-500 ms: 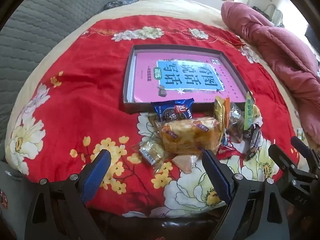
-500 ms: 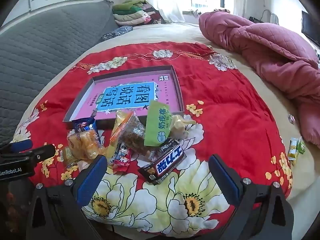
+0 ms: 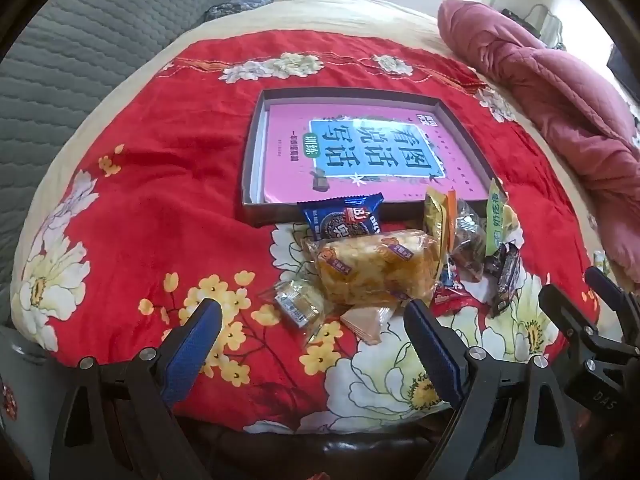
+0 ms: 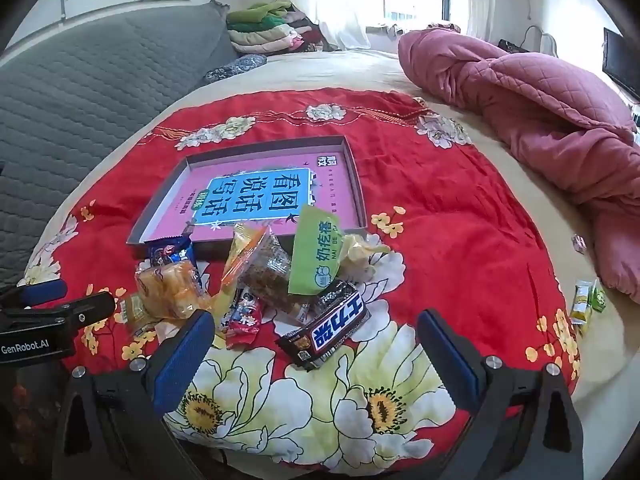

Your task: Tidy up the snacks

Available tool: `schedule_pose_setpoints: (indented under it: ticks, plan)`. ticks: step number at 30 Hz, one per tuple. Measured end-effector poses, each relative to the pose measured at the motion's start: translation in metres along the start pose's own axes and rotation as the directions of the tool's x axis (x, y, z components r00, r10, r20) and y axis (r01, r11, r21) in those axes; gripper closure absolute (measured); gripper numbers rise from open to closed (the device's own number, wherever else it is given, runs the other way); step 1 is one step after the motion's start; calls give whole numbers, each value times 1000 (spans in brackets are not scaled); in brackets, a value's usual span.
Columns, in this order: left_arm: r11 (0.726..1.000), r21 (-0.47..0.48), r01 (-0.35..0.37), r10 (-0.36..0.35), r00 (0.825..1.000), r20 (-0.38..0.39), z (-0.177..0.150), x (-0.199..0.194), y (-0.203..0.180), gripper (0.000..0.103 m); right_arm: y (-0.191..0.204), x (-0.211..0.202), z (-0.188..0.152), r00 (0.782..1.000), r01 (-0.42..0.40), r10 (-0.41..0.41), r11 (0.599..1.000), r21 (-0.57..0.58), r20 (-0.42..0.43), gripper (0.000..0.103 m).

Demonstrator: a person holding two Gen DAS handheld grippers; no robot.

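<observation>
- On the bed, a red floral blanket (image 4: 440,220) carries a heap of wrapped snacks (image 4: 256,280) just in front of a shallow grey box (image 4: 356,184), which holds only a pink booklet (image 3: 360,152).
- Left hand-held gripper (image 3: 312,320) hangs over the near edge of the heap with its jaws spread wide and nothing between them; a small clear-wrapped biscuit (image 3: 298,300) and a big orange pastry bag (image 3: 376,268) lie just beyond its tips.
- Right hand-held gripper (image 4: 316,340) is likewise spread and empty, with a black chocolate bar (image 4: 328,324) lying closest to it.
- Risk: the packets overlap, so closing on one could drag or flip its neighbours; the green packet (image 4: 316,252) leans on others and may topple.
- Risk: wrappers look slick and puffy, so a pinch at the crimped end might slip, and a hard squeeze could crush the pastry.
- Risk: the soft blanket may bunch under a low approach.
- Two small packets (image 4: 584,300) sit well apart near the bed's right edge and could be missed or nudged off.
</observation>
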State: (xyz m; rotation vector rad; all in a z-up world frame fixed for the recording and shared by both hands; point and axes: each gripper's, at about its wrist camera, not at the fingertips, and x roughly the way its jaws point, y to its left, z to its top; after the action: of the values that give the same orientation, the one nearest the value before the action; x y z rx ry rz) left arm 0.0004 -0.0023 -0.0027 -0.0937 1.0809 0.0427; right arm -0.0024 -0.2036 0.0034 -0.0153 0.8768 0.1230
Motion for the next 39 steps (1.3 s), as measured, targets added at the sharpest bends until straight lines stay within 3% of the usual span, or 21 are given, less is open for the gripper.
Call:
schedule_pose_setpoints:
  ticks: [39]
  plan:
    - [1000, 14, 21, -21, 1000, 5, -4, -7, -6, 10, 4, -13, -2, 1000, 18, -18, 1000, -11, 17, 1]
